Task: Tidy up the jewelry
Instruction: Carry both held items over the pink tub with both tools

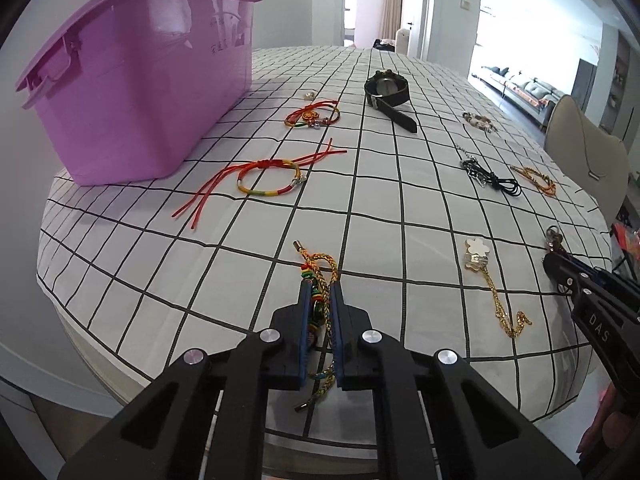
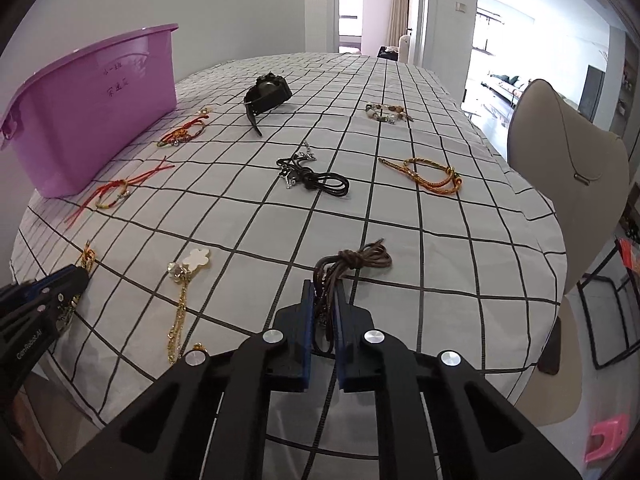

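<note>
Table (image 1: 400, 208), under a white cloth with a black grid, is carrying the whole lot of jewelry; places below are given by clock face in the left wrist view unless noted.

1. Left gripper (image 1: 320, 292), at 6 o'clock: jaws are pressing together on a gold braided bracelet (image 1: 320, 258) with green and red beads. Its loop is lying on the cloth just ahead of the fingertips; a loose end is trailing below the pads.
2. Right gripper (image 2: 323, 290), at 6 o'clock in its own view and entering at 3 to 4 o'clock in the left view: jaws are clamping a brown cord necklace (image 2: 356, 260), whose coiled bundle is resting on the cloth just beyond the tips.
3. Purple storage bin (image 1: 136, 92), at 10 o'clock, is standing upright on the table's far left part.
4. Red cord bracelet (image 1: 268, 178) with a multicoloured band is lying just beside the bin, at 10 to 11 o'clock.
5. Second red and gold bracelet (image 1: 314, 116) is lying farther back, at 12 o'clock.
6. Black wristwatch (image 1: 386, 90) is sitting at 1 o'clock, strap trailing toward the viewer.
7. Beaded bracelet (image 1: 478, 120) is lying at 2 o'clock.
8. Black cord necklace (image 1: 490, 174) with metal charms is lying at 2 to 3 o'clock.
9. Orange braided bracelet (image 1: 536, 178) is lying just right of it.
10. Gold chain with a white flower pendant (image 1: 478, 252) is lying between the two grippers, at 4 o'clock.
11. Beige necklace bust (image 2: 568, 148) is standing off the table's right edge, at 3 o'clock in the right view.
</note>
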The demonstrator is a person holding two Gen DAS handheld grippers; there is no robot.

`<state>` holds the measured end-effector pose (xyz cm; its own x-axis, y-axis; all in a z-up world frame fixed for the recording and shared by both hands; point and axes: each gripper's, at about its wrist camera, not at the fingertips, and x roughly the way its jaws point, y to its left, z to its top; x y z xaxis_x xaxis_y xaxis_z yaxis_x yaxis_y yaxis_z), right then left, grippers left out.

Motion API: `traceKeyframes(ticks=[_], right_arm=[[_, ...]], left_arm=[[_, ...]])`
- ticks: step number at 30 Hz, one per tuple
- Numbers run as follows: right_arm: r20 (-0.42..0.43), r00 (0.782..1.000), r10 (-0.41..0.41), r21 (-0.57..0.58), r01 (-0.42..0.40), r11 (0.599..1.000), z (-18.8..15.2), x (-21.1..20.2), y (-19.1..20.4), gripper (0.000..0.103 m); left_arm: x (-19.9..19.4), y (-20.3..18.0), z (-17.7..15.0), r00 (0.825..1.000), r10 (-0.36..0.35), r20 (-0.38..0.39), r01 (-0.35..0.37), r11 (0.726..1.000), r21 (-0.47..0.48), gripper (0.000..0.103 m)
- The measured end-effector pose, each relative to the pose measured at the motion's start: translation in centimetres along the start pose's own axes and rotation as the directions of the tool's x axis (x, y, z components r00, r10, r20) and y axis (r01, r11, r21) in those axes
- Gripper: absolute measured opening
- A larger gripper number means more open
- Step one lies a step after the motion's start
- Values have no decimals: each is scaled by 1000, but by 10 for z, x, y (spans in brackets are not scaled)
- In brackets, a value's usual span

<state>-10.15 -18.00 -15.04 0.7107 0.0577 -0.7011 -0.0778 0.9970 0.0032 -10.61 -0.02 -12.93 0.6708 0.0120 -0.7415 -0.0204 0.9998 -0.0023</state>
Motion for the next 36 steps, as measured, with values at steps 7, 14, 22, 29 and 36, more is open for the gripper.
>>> traceKeyframes(ticks=[7, 14, 22, 29, 36], right_arm=[[29, 999, 44, 34, -45, 998, -3, -10, -3, 9], [21, 997, 77, 43, -78, 996, -1, -24, -2, 9], [5, 994, 110, 75, -110, 991, 16, -52, -7, 9], [-2, 991, 135, 54, -135, 989, 53, -92, -10, 9], [-1, 975, 224, -4, -224, 975, 98, -121, 7, 9]], left_arm=[[-3, 0, -3, 1000, -25, 3, 25, 1000, -3, 9], [-15, 2, 0, 999, -45, 14, 45, 999, -3, 9], [-53, 5, 28, 998, -56, 42, 56, 998, -22, 9], [-92, 9, 59, 997, -76, 7, 77, 995, -69, 9], [-127, 23, 89, 998, -57, -4, 56, 993, -102, 9]])
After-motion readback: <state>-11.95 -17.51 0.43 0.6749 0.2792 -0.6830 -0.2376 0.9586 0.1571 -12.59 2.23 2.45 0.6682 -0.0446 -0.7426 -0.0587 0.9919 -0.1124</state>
